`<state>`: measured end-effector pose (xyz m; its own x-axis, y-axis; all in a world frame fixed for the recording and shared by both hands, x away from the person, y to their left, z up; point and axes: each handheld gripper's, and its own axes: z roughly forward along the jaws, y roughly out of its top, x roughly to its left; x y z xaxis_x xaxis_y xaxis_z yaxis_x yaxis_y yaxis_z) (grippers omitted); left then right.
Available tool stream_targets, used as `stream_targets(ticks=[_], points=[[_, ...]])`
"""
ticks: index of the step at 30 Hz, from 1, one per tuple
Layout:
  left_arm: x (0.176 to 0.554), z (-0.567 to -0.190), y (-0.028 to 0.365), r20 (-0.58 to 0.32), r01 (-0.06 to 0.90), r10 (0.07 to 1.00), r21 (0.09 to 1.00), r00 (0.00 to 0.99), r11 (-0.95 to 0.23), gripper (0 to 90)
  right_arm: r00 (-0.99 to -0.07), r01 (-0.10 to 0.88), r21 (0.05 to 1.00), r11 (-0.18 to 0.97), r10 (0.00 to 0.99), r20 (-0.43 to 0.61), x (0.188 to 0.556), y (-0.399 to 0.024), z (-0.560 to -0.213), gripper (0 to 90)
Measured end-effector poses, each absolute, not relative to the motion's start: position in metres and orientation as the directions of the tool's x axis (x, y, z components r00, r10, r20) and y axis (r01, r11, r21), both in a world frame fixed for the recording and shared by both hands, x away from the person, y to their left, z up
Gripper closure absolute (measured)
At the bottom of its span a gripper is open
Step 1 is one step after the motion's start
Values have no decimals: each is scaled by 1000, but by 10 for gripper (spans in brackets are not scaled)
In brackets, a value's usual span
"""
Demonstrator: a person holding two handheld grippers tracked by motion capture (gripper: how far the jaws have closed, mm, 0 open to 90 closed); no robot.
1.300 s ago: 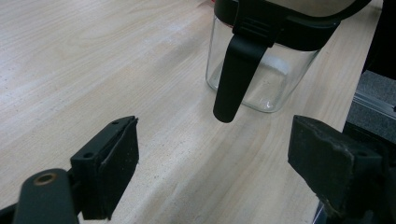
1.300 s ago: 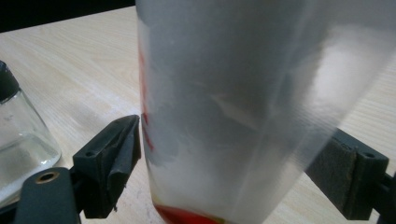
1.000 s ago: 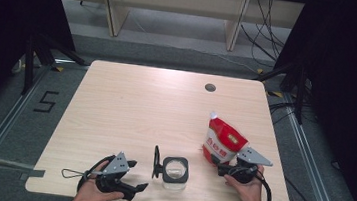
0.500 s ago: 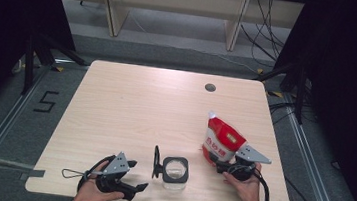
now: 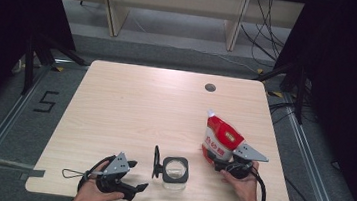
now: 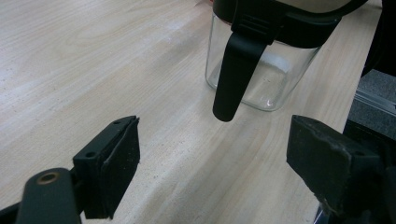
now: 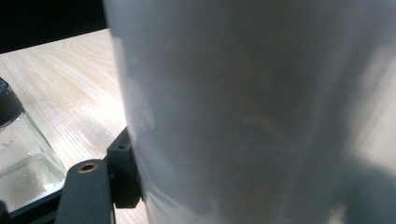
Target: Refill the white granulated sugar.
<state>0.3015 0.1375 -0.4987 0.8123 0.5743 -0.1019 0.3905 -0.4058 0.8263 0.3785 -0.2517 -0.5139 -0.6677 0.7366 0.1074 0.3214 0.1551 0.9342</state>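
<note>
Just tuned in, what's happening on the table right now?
The right gripper has just been closing its jaws around the red and white pouch, which stands near the table's right front edge. The left gripper, jaws open and holding nothing, waits beside the glass jar, whose black lid is flipped open.

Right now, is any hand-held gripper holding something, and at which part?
The right hand-held gripper has been closing around the lower part of the red pouch. The left hand-held gripper is open and holds nothing.
</note>
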Motion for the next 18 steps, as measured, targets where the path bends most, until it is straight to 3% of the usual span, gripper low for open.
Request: stream_targets(ticks=[4,10,11,17,18], points=[[302,-499,137,-85,372,567,832,820,-413,169,-673,289,940,183,737,64,382,-253,-514,322],[302,-499,137,-93,380,569,830,817,-409,169,-673,316,935,162,733,100,380,-250,-514,351],[301,-499,137,-95,387,579,828,809,-405,169,-686,277,939,203,726,46,383,-250,-515,370],[302,-499,137,-86,370,565,834,821,-409,170,-684,282,939,197,727,53,384,-249,-515,385],[302,-499,137,-86,370,566,834,820,-409,170,-668,318,934,162,738,100,380,-247,-514,391]])
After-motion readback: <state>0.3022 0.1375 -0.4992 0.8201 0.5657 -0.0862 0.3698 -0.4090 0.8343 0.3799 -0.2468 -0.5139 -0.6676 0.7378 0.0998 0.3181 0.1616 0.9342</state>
